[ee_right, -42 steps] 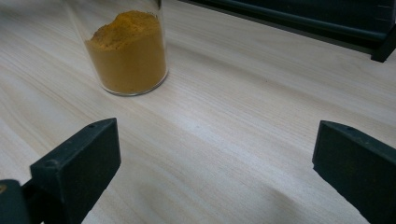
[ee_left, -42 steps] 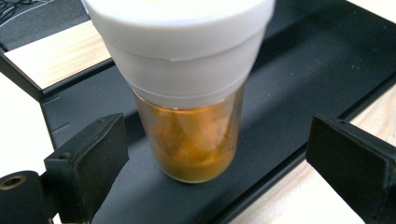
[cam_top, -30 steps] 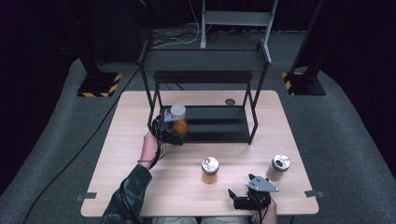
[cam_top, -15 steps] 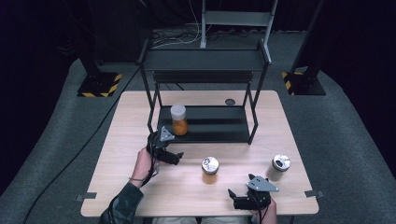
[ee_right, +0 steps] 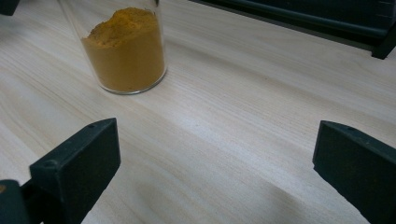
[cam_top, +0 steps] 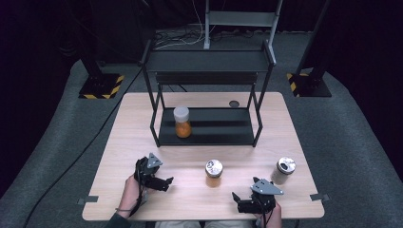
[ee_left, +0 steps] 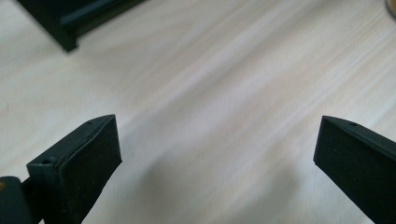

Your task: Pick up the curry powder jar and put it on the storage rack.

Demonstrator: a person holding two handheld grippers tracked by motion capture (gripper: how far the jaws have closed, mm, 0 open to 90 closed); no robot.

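Both grippers, left gripper (cam_top: 164, 182) and right gripper (cam_top: 238, 202), gape empty; right gripper view shows probably turmeric jar (ee_right: 125, 46).

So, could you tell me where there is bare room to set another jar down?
The black metal rack's lower shelf is free right of the white-lidded orange spice jar. Bare wooden tabletop flanks the rack. The front is more crowded: the silver-lidded orange jar and the silver-lidded grey jar stand there.
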